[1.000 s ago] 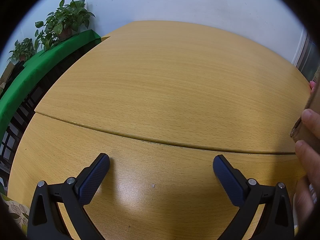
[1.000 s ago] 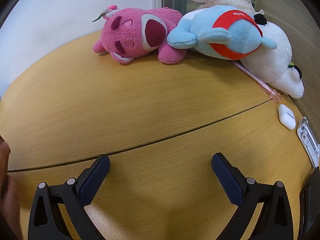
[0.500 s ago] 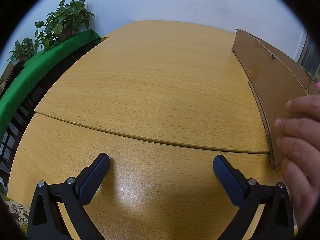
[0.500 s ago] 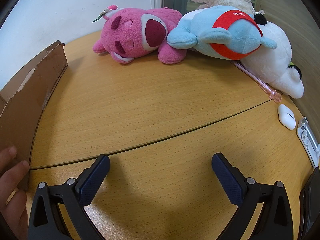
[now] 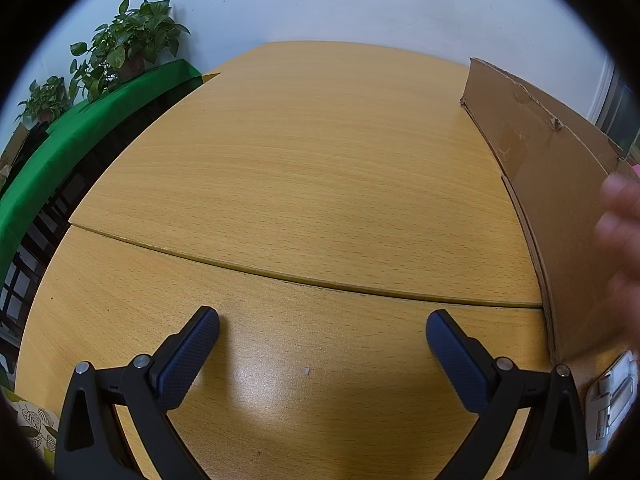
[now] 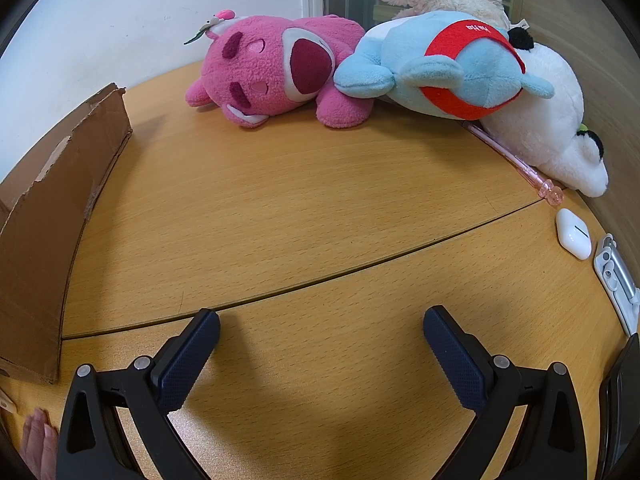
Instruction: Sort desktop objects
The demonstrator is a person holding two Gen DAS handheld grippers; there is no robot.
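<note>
Cardboard point(image 5: 560, 184) stands upright on the desk point(image 5: 304, 184) between both grippers, left point(image 5: 322, 334) and right point(image 6: 322, 330), each gaping, empty; plush toys point(image 6: 280, 72) lie beyond.

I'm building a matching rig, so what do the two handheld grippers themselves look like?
Both look alike. The left gripper and right gripper each have two black angular plastic arms with silver round screw heads at the joints, ending in fingers faced with dark blue, finely dimpled, rounded pads. No cables or markings show, and no sleeves are in view.
</note>
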